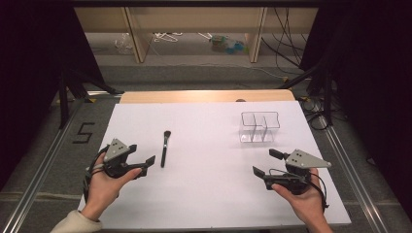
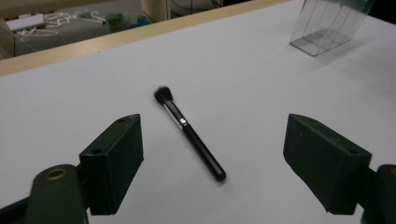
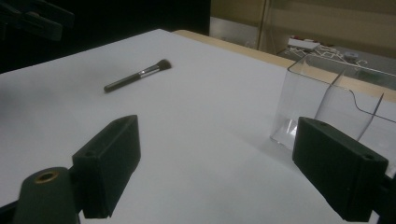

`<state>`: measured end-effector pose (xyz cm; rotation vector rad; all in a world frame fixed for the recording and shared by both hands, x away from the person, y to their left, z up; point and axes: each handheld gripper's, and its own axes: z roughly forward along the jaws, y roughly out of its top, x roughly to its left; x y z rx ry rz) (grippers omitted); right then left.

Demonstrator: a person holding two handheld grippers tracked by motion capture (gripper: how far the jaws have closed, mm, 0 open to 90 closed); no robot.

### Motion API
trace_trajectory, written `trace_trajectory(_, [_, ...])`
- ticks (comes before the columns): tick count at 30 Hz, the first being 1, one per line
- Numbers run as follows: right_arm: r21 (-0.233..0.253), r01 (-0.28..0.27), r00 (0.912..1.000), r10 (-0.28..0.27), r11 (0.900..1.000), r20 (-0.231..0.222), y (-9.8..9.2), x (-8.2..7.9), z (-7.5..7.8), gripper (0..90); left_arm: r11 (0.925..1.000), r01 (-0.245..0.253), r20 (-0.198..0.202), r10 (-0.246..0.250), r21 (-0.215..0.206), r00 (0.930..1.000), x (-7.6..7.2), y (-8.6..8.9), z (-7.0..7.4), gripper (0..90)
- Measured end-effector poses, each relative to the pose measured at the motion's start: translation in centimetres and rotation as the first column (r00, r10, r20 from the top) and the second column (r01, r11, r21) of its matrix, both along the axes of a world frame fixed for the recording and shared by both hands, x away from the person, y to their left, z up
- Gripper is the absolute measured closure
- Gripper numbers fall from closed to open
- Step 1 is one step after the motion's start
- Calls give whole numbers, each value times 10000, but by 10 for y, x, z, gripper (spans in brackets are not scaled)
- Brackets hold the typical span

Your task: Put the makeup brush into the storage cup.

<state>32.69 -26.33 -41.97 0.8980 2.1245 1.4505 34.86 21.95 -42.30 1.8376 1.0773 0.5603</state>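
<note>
Just left of the brush [image 1: 164, 148], your left gripper [image 1: 142, 162] gapes wide; well right of it, by the organizer [image 1: 260, 126], your right gripper [image 1: 266, 162] gapes too.

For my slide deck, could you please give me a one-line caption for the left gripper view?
Open left gripper aimed at a black makeup brush lying flat on the white table.

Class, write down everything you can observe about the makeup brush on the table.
The makeup brush is slim, with a glossy black handle, a silver metal-looking ferrule and a short tuft of dark bristles. It lies flat on the white table cover, bristles pointing to the far side. Nothing touches it; the left hand-held gripper is open just beside its handle end.
</note>
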Motion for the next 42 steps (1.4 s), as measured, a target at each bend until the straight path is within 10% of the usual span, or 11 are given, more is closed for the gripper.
trace_trajectory(11, [1, -14, 9998, 14, 10000, 173, -1, 1, 0, 162, 9896, 445, -1155, -287, 1369, 9929, 28, -7, 2, 217])
trace_trajectory(14, [15, -6, 9999, 6, 10000, 167, -1, 1, 0, 162, 9947, 360, -1256, -236, 968, 9918, 34, -14, -1, 225])
trace_trajectory(24, [45, 86, 10000, -86, 10000, -15, 0, 1, -2, 164, 9817, 533, -2316, -96, 1829, 9728, 61, -24, 0, 268])
trace_trajectory(32, [-107, 37, 10000, -38, 9999, -62, -1, 2, -3, 166, 9576, 576, -3364, 426, 2822, 9408, 90, -40, -8, 292])
trace_trajectory(33, [-130, 41, 10000, -42, 9999, -64, -1, 2, -2, 168, 9483, 758, -3831, 507, 3081, 9223, 94, -42, -7, 293])
trace_trajectory(38, [-76, -10, 10000, 10, 10000, -95, -1, 3, -3, 172, 9363, 868, -4527, 822, 3403, 8879, 109, -53, -18, 309])
trace_trajectory(40, [-146, -8, 9998, 6, 9999, -177, -2, 3, -3, 172, 9339, 1072, -5000, 836, 3410, 8620, 118, -54, -27, 308])
trace_trajectory(42, [-153, -14, 9998, 11, 9999, -187, -2, 3, -3, 174, 9365, 922, -5018, 967, 3383, 8595, 121, -55, -31, 309])
